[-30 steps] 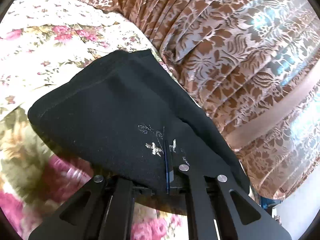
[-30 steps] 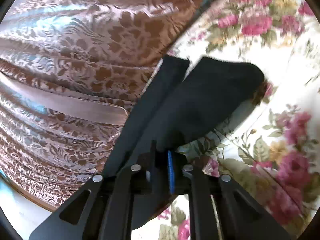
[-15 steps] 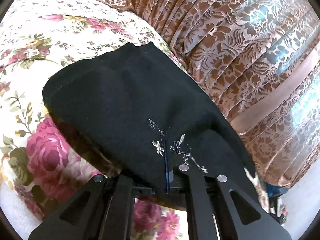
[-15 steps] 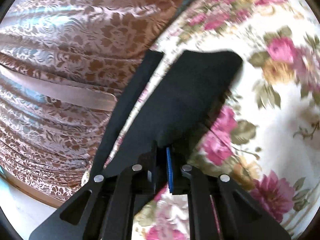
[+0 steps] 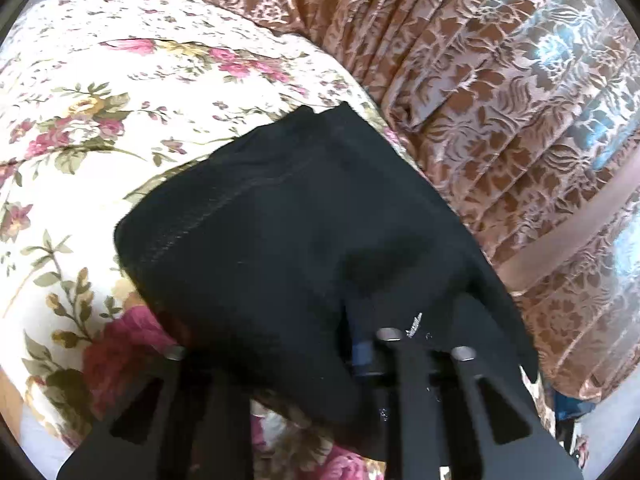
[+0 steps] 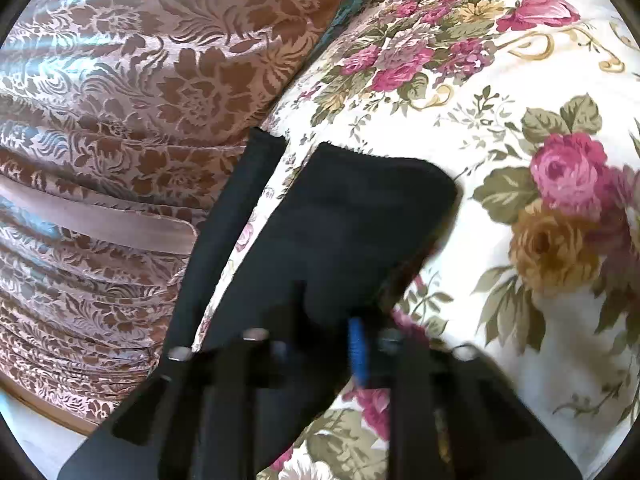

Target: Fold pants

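My left fingers (image 5: 362, 350) and right fingers (image 6: 320, 340) have just been easing apart, black pants (image 5: 288, 232) between both pairs; whether the pads press the cloth I can't tell. The folded pants run forward from the fingers, sagging low over the floral bed cover (image 6: 520, 140), long axis pointing ahead. Beyond stands a brown patterned curtain (image 5: 500, 80)

Pants (image 5: 288, 240) lower, jaws just opening
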The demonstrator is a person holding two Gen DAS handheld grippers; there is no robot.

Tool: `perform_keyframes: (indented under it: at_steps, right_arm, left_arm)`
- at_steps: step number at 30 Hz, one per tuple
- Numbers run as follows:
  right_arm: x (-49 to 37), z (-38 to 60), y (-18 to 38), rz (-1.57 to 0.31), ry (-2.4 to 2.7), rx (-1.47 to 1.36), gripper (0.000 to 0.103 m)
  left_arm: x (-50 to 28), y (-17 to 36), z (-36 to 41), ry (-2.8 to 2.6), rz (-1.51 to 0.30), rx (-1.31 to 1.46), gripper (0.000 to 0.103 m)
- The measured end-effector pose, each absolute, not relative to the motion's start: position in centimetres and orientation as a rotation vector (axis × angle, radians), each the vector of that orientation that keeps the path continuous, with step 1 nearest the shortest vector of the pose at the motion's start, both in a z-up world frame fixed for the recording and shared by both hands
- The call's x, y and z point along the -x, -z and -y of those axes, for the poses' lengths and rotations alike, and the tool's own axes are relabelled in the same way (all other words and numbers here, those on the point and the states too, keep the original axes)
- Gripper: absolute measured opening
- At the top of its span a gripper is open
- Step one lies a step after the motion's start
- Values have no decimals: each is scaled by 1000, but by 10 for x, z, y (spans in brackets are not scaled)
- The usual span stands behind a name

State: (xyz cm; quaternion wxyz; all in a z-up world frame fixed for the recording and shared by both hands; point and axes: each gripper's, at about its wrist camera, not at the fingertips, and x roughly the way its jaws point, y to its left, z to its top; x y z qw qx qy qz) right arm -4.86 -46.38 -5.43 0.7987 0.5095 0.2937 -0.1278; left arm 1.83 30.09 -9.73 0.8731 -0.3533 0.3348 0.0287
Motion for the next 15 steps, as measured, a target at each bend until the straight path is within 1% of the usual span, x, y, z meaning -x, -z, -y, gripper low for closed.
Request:
perform_keyframes:
  at_steps: [2,3,7,9,12,13,15]
  right_arm:
    - [55,462,42,-605,275,-1065,11]
    - [60,461,33,-591,273,-1046,9]
    - [81,463,8,-561,284,-990,7]
    - [87,466,9,-569,303,-979,7]
    - [83,467,25,-634,339,-944,8]
    - [82,467,35,-663,357,-953,8]
    - [86,469,45,-675,388,-984,10]
  left_arm:
    - [-14,92,-304,-83,-698,743,6]
    - [-12,89,-305,-85,-694,744,6]
    - [-2,70,-310,-51,-662,736,6]
    - [-3,72,-311,-54,-670,724,6]
    - [-8,92,-314,-59,-713,743,6]
    - [-9,99,-315,-55,-722,751,9]
    - [-7,102,-316,-41,-706,749,9]
